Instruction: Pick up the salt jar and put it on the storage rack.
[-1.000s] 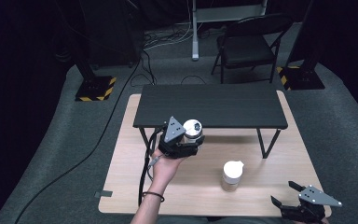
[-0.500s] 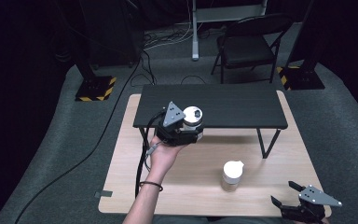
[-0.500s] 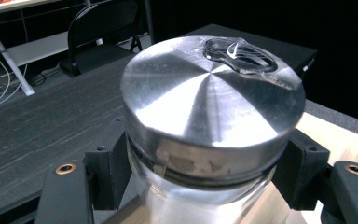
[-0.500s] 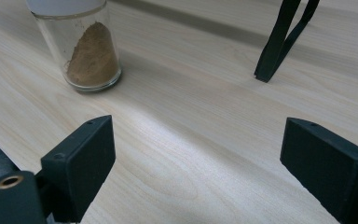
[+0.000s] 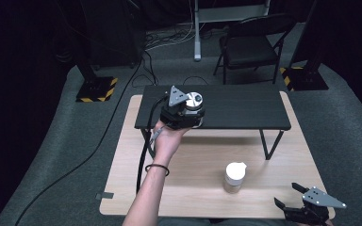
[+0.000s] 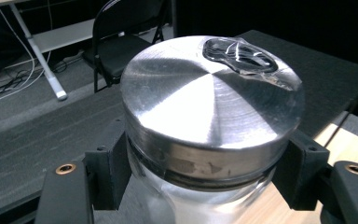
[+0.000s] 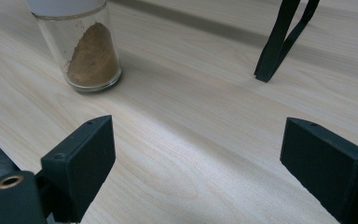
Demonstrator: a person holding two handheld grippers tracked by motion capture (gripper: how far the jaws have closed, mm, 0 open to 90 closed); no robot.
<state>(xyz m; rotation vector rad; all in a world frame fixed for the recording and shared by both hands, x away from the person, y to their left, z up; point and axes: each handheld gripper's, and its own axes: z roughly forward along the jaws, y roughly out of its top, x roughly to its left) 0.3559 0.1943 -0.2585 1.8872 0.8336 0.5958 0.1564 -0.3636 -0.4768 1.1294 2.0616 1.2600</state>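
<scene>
A glass jar with a brushed metal lid [image 6: 209, 93] sits between the black jaws of my left gripper [image 6: 205, 168], which is shut on it just under the lid. From above, the left gripper [image 5: 188, 112] holds this jar [image 5: 194, 100] upright in the air over the left part of a low black shelf [image 5: 245, 106]. My right gripper [image 5: 286, 195] rests at the near right corner of the wooden table [image 5: 193, 188]. In its own view the right gripper [image 7: 196, 158] is open with only bare wood between the jaws.
A glass jar of brown powder with a white lid [image 5: 234, 177] stands on the table in front of the shelf, also seen upper left as the powder jar [image 7: 86, 46]. A shelf leg [image 7: 279, 42] stands ahead. A folding chair [image 5: 250, 44] is beyond.
My left hand has lifted the metal-lidded jar and carried it away from me, from in front of the shelf to above its left part. The right gripper has stayed put.
</scene>
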